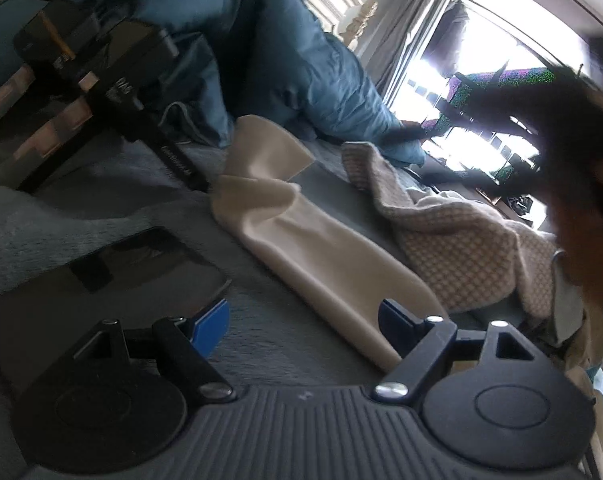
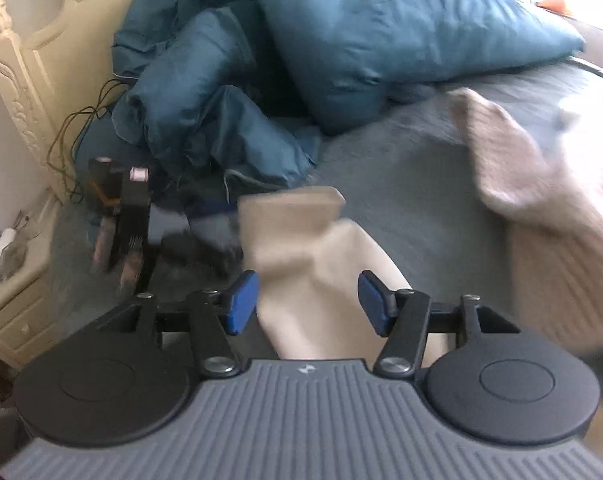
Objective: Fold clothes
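The right gripper (image 2: 307, 304) is closest to us, with its blue jaws spread wide and a cream cloth (image 2: 321, 280) lying between them, but the jaws do not pinch it. The cream cloth is a long, soft piece of clothing on the grey bed (image 2: 401, 184), with its far end bent over. In the left wrist view the same cream cloth (image 1: 301, 240) runs across the middle of the bed, and the left gripper (image 1: 305, 320) hangs just beside its near end with its jaws spread too, holding nothing. To fold it well, I think each gripper should pinch one corner of the near end, lift both together, and lay that end flat on the far end so the edges match. A knitted beige cloth (image 1: 453, 248) lies near the cream one, toward the window side of the bed. A big blue blanket (image 2: 301, 40) is heaped at the head of the bed, by the carved headboard (image 2: 25, 68). A dark flat tablet (image 1: 113, 264) lies on the bed near the left gripper. The pictures are blurry, and the near end of the cream cloth is hidden under the right gripper. A dark shape at the right edge of the left wrist view is too blurred to name.
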The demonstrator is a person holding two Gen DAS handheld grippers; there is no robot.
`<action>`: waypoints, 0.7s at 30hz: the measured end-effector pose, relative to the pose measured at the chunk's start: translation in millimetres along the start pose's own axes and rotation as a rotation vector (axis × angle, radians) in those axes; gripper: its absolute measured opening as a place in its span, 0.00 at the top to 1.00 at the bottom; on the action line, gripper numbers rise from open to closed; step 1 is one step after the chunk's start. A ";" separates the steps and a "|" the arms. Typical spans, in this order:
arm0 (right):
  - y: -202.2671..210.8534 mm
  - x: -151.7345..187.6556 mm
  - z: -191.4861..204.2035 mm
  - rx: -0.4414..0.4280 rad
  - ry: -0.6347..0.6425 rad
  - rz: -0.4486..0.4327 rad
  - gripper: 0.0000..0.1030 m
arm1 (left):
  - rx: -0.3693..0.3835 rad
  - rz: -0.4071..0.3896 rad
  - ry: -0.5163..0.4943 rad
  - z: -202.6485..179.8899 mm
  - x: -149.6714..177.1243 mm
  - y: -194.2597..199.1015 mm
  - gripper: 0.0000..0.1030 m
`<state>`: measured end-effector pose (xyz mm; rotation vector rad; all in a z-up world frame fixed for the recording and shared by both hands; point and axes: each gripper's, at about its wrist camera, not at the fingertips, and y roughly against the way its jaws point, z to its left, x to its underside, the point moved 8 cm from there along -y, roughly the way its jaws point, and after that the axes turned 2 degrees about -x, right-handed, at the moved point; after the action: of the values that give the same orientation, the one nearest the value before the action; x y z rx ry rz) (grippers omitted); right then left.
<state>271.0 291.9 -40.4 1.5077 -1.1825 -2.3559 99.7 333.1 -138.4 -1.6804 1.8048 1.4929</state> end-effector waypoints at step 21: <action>-50.7 -34.9 23.4 -0.005 0.496 -0.031 0.95 | 0.032 -0.054 0.029 12.5 -12.6 6.2 0.20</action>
<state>285.0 356.1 -43.4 1.9594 -1.0272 -1.8281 92.8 349.1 -131.3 -1.7303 1.7736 1.4171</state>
